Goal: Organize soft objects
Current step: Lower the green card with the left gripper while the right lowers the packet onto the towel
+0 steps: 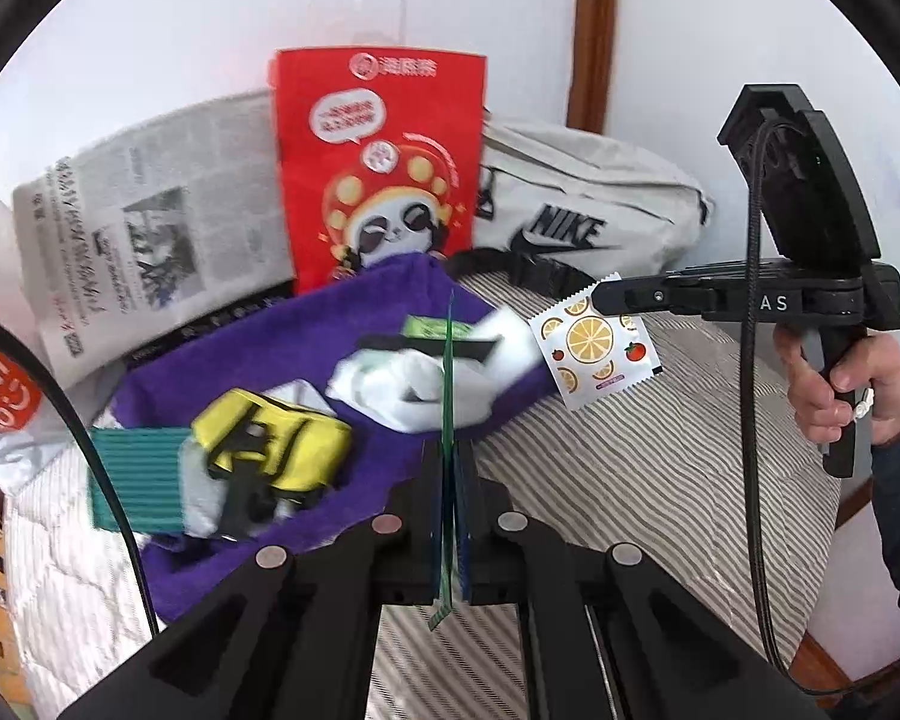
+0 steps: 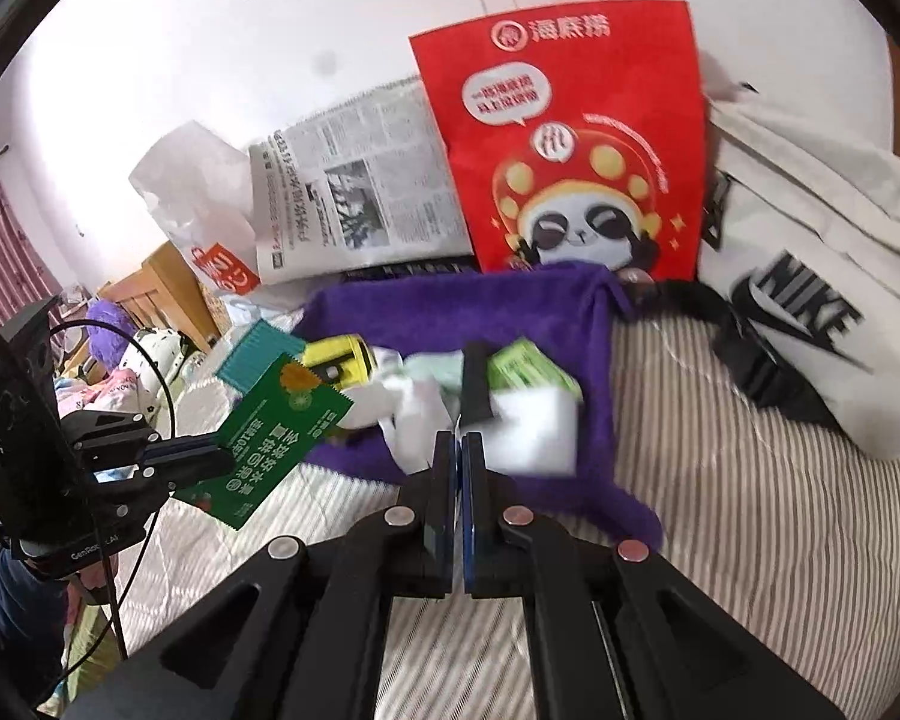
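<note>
My left gripper is shut on a flat green sachet, which shows edge-on in the left wrist view. The right wrist view shows the same green sachet face-on at the tip of the left gripper. My right gripper is shut on a corner of a white sachet printed with orange slices, held above the striped bedding. In its own view the right gripper has its pads together. Below both lies a purple towel with a yellow pouch, white cloth and a green packet.
A red panda-print paper bag stands behind the towel. It has a newspaper on its left and a grey Nike bag on its right. A teal ridged card lies by the yellow pouch. Striped bedding spreads to the right.
</note>
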The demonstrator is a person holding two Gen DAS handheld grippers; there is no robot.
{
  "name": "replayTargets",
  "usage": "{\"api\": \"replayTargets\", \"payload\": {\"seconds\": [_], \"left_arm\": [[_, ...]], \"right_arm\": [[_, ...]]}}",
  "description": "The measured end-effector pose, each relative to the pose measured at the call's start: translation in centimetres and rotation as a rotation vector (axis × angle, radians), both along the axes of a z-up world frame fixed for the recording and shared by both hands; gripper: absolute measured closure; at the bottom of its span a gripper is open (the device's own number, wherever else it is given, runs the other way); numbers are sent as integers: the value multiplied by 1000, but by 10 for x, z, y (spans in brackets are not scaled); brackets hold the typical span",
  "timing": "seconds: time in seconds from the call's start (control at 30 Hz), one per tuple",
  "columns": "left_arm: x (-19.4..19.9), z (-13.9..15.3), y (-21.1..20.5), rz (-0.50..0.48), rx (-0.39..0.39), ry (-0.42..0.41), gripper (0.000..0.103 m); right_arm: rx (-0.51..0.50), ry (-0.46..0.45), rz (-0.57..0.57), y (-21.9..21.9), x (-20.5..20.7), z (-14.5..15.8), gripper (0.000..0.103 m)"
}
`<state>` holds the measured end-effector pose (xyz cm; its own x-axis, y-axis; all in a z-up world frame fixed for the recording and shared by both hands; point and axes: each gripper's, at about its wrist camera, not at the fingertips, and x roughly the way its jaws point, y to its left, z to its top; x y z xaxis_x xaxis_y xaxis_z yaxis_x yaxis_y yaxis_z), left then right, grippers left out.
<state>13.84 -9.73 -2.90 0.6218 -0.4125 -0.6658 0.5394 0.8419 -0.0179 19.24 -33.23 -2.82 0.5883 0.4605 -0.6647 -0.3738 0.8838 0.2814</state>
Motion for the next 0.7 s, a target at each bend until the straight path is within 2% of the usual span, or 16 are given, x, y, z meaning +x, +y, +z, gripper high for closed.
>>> {"api": "replayTargets", "payload": {"seconds": [0.2,0.37,0.53,0.7], "left_arm": [[28,11,24,54,4,-15,99],[59,7,40,86,5,-1,99],[91,-10,48,102,11,29,99],[113,-33,50,111,24,76,99]], "right_arm": [[7,-28,-2,17,37,9,101],[12,-14,-36,26,75,-4,101],[-3,22,-60,34,104,-28,101],[-26,54,-62,39,117,-43,101]]}}
